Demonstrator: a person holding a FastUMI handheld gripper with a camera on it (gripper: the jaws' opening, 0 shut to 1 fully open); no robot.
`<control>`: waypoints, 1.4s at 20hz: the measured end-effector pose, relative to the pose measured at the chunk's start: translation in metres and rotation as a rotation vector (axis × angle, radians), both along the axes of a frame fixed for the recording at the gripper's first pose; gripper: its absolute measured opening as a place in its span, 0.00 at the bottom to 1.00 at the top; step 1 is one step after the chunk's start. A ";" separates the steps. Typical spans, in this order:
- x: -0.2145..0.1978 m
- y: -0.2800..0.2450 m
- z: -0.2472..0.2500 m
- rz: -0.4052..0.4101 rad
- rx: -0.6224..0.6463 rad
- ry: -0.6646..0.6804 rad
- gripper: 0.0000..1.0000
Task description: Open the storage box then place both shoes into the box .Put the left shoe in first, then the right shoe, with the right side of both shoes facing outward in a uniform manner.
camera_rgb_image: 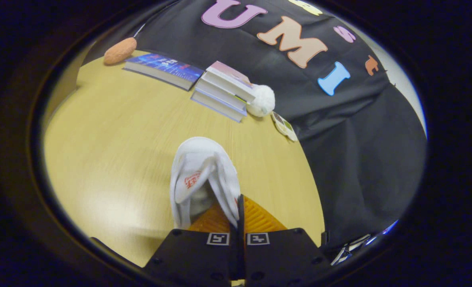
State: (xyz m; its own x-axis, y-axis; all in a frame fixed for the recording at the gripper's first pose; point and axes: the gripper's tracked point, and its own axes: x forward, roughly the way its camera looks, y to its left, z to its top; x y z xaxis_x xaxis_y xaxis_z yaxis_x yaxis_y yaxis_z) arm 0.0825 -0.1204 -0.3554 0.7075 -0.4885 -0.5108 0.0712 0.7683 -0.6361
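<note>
While jaws pinch white shoe's (198, 175) edge | bare table (112, 131) ahead | books (224, 93) beyond

A: Which items sit along the far edge of the wooden tabletop (112, 131)?

B: An orange oval plush (119, 50), then a blue-covered book (164, 69) lying flat, then a stack of books (224, 91) with a pink cover on top.

A: What adjoins the stack?

B: A white fluffy ball (262, 100) touching it, and a small printed card (284, 126) just beside that.
</note>
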 end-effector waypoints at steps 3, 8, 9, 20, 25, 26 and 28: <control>-0.009 0.014 0.034 -0.059 -0.092 -0.047 0.02; -0.024 0.070 0.131 -0.121 -0.146 -0.184 0.02; -0.023 0.088 0.155 -0.116 -0.152 -0.221 0.02; 0.008 0.349 0.255 0.067 0.202 -0.411 0.03; 0.001 0.429 0.192 0.097 0.440 -0.269 0.03; 0.000 0.438 0.174 0.093 0.459 -0.229 0.03; -0.006 0.450 0.138 0.076 0.478 -0.134 0.05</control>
State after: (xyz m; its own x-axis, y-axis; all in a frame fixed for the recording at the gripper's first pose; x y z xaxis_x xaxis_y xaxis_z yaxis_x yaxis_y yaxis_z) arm 0.0764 0.3295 -0.2178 0.8068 -0.1666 -0.5669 0.0612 0.9778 -0.2002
